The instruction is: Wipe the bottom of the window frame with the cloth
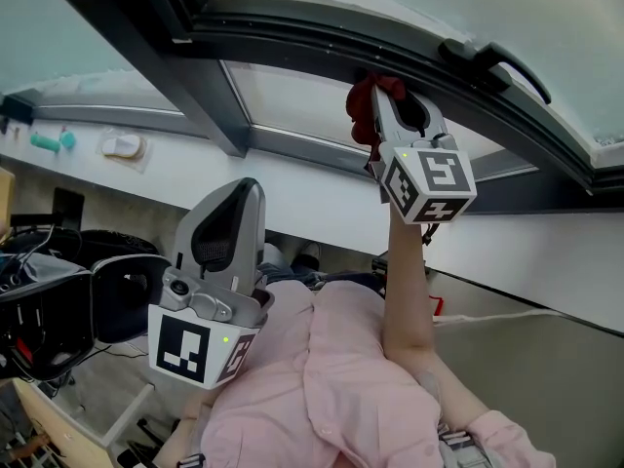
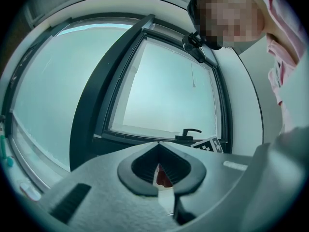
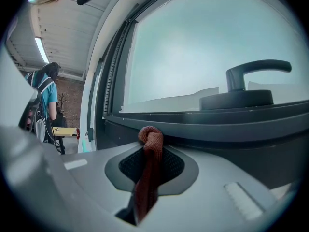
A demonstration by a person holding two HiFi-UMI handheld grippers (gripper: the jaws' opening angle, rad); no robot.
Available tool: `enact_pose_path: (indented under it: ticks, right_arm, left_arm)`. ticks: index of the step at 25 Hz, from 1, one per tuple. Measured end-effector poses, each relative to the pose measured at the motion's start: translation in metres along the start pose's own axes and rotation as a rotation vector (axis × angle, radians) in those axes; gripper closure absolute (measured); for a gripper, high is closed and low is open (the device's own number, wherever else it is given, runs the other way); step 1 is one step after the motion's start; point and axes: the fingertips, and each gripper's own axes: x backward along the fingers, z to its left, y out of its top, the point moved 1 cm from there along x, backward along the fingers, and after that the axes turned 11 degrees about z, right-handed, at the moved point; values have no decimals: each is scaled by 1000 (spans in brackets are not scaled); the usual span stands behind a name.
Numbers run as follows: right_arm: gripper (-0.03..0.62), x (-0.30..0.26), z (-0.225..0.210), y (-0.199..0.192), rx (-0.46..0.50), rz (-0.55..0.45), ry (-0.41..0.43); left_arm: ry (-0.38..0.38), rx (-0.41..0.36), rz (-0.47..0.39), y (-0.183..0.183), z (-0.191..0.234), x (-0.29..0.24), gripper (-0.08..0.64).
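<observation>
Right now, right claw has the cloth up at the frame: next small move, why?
Probably ease the right claw forward to press the cloth onto the bottom rail before wiping. The claw is shut on the cloth, its bunched tip right at the rail, but contact isn't clear.

Rust-red cloth (image 3: 148,173), charcoal window frame (image 1: 322,52), black-and-white square-patterned marker cube (image 1: 429,185), pink shirt (image 1: 322,378).

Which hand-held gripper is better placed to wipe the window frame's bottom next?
The right hand-held gripper: it grips the red cloth right by the window frame. The left hand-held gripper is empty and held low, away from it.
</observation>
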Motion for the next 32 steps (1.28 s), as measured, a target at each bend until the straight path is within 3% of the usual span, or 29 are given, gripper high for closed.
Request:
enact_pose_path:
  ticks: [32]
  right_arm:
    - [541, 31, -43, -13, -44, -9, -55]
  left_arm:
    - [-47, -11, 24, -6, -27, -19, 560]
